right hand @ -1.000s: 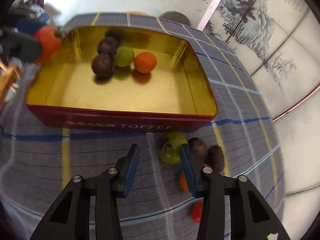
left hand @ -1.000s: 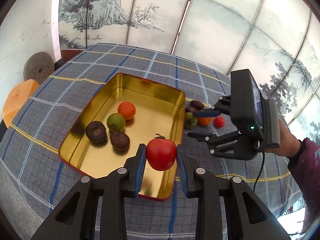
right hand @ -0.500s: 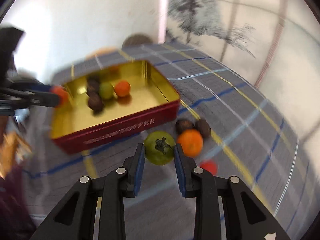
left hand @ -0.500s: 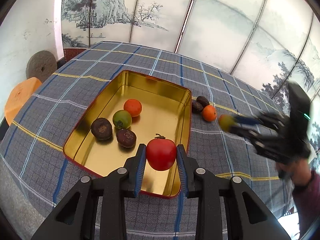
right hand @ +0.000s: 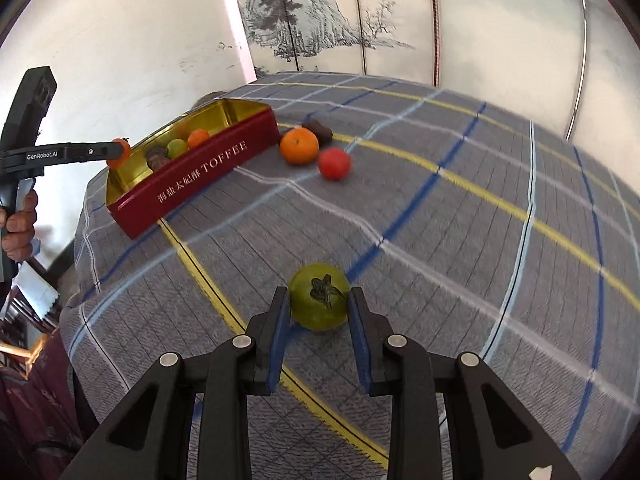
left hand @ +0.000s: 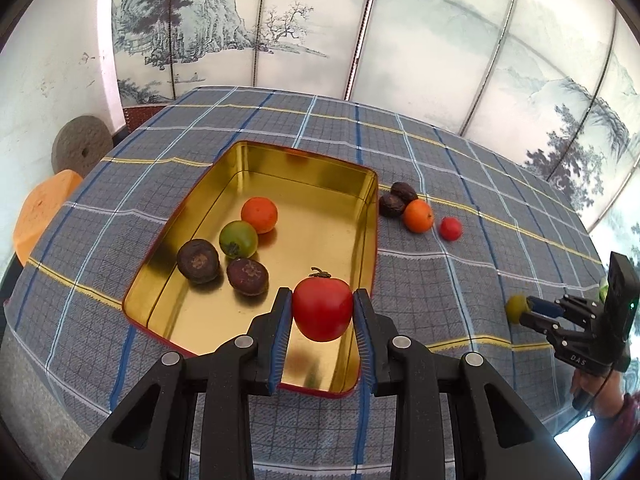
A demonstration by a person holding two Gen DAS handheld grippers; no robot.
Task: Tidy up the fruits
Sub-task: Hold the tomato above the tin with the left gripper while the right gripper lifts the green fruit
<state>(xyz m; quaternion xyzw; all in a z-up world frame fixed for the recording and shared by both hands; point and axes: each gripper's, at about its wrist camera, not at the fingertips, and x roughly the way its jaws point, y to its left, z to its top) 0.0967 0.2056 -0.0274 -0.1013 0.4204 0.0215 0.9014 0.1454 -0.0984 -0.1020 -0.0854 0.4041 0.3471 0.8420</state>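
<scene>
My left gripper [left hand: 322, 320] is shut on a red tomato [left hand: 322, 308] and holds it above the near right corner of the gold toffee tin [left hand: 372, 216]. The tin holds an orange [left hand: 259, 215], a green tomato [left hand: 238, 239] and two dark fruits [left hand: 198, 261]. My right gripper [right hand: 319, 312] is shut on a green tomato [right hand: 319, 302] above the cloth, far right of the tin; it also shows in the left wrist view [left hand: 532, 312]. On the cloth beside the tin lie an orange [right hand: 299, 145], a small red fruit [right hand: 334, 163] and two dark fruits [left hand: 397, 200].
The round table has a blue-grey plaid cloth [left hand: 440, 280]. An orange stool [left hand: 40, 212] and a round stone disc [left hand: 80, 150] stand off the table's left. A painted folding screen [left hand: 400, 40] stands behind.
My right gripper closed on the green tomato beside the tin, lifted it and carried it away to the right. My left gripper kept the red tomato and pulled back slightly.
</scene>
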